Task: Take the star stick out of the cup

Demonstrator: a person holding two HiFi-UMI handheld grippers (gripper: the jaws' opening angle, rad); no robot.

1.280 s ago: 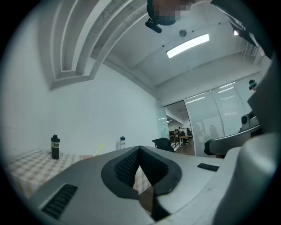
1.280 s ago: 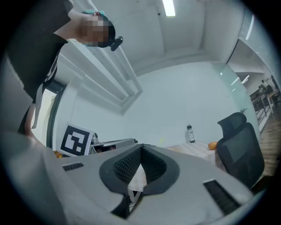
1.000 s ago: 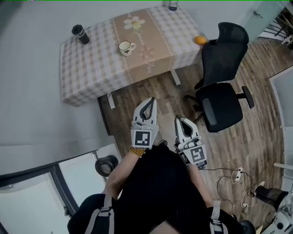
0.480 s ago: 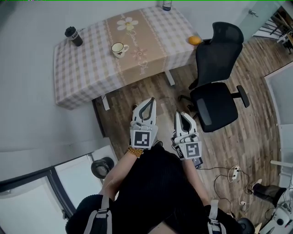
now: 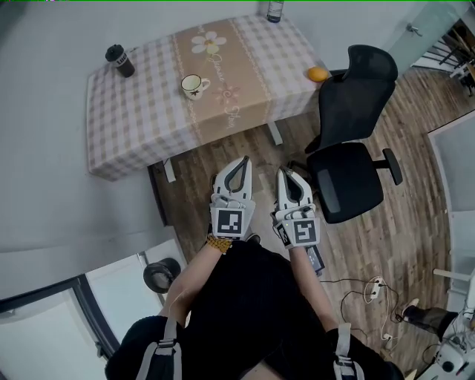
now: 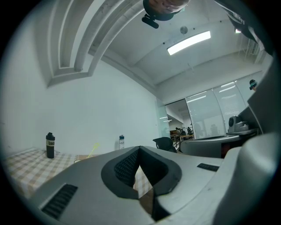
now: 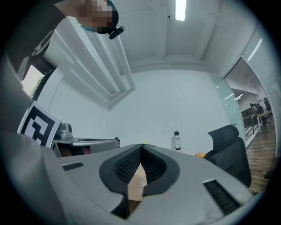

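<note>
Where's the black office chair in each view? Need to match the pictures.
Head view: black office chair at upper right, on the wood floor.
Left gripper view: chair small, just right of centre, in the background.
Right gripper view: chair large, at the right edge.
Shared landmark: the clear bottle, left of the chair in all three.

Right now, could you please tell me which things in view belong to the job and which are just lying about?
Part of the job:
- white handled cup
- thin yellow star stick
- left tool, shut
- right tool, shut

Just lying about:
- black drinks bottle
- small clear bottle
- round orange fruit
- black office chair
</note>
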